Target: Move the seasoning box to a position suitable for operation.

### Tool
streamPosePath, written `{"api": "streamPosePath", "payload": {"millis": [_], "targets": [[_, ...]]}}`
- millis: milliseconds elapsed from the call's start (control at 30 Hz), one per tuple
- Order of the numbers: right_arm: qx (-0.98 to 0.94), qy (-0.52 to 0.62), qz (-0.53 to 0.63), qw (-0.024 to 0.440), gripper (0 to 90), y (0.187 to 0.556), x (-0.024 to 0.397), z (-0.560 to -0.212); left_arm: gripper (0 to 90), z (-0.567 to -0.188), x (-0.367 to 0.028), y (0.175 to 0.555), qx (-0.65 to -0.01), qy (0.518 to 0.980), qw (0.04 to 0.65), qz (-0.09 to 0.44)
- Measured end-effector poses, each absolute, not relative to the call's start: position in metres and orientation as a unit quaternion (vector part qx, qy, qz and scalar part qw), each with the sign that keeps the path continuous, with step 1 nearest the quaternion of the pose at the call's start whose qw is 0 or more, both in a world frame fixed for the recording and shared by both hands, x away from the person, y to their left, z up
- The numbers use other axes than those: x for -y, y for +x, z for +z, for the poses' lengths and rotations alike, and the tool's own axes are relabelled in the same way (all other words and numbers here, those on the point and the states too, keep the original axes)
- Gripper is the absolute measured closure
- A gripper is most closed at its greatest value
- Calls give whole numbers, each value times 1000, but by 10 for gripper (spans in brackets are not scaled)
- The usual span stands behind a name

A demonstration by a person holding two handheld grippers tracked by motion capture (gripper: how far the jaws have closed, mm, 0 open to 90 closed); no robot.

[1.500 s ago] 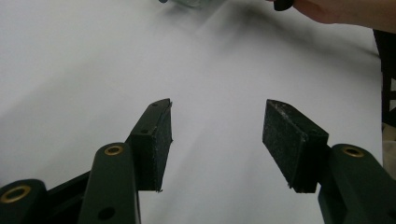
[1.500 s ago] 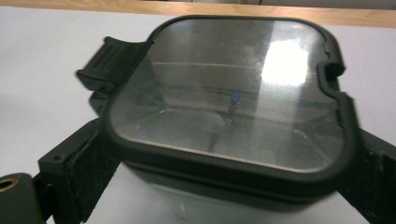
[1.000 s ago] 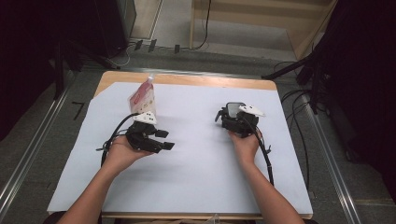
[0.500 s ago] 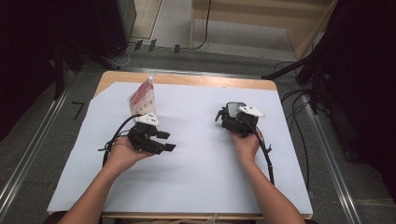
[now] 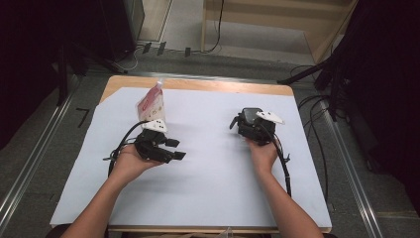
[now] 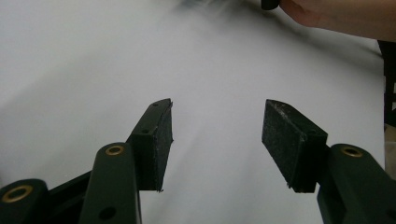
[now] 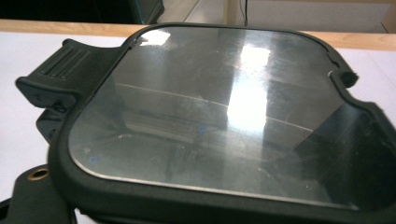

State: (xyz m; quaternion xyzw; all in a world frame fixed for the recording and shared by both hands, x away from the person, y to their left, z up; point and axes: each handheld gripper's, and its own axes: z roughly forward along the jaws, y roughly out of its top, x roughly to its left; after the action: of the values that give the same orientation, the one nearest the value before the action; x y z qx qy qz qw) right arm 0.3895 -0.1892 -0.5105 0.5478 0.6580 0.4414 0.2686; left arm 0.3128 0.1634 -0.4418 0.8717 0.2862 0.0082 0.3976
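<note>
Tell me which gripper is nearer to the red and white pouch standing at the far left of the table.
The left. The left gripper sits just in front of the red and white pouch, jaws pointing away to the right. The right gripper is far across the white sheet, holding a black lidded box.

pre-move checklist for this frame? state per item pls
1. Left tongs free: ok, jaws apart, nothing between them, white sheet below.
2. Right tongs gripping the black-framed glass lid: cannot tell, the lid hides the pads; the jaws have just been closing.
3. Lid latch tab intact: ok, it sticks out at one corner.
4. Pouch standing: ok, upright at the far edge of the sheet, beyond the left hand.
5. Path between both hands: ok, bare sheet.
6. Cables away from the work: ok, they trail back along the forearms.
</note>
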Motion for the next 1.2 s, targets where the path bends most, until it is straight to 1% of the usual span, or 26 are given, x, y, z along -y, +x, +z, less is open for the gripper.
{"api": "streamPosePath", "payload": {"millis": [133, 333, 400, 433, 467, 500, 600, 700, 1200], "targets": [[-663, 534, 450, 269, 148, 386, 186, -505, 440, -442, -163, 314, -285, 873, 396, 7], [-681, 509, 465, 246, 149, 377, 174, -496, 422, -439, -162, 314, -283, 872, 401, 3], [-689, 499, 467, 241, 149, 374, 170, -495, 413, -439, -161, 315, -282, 875, 393, -1], [-691, 498, 467, 237, 149, 372, 168, -494, 419, -440, -161, 316, -283, 873, 397, -12], [-691, 498, 467, 237, 149, 372, 168, -494, 437, -440, -161, 316, -283, 873, 397, -12], [-699, 489, 467, 232, 150, 369, 163, -494, 437, -440, -161, 317, -282, 874, 395, -18], [-708, 476, 467, 234, 150, 366, 159, -493, 421, -440, -161, 317, -281, 875, 394, -14], [-718, 464, 468, 225, 150, 359, 151, -492, 412, -439, -162, 317, -286, 873, 395, -6], [-746, 425, 476, 191, 151, 338, 120, -495, 409, -438, -162, 317, -285, 873, 396, 7]]}}
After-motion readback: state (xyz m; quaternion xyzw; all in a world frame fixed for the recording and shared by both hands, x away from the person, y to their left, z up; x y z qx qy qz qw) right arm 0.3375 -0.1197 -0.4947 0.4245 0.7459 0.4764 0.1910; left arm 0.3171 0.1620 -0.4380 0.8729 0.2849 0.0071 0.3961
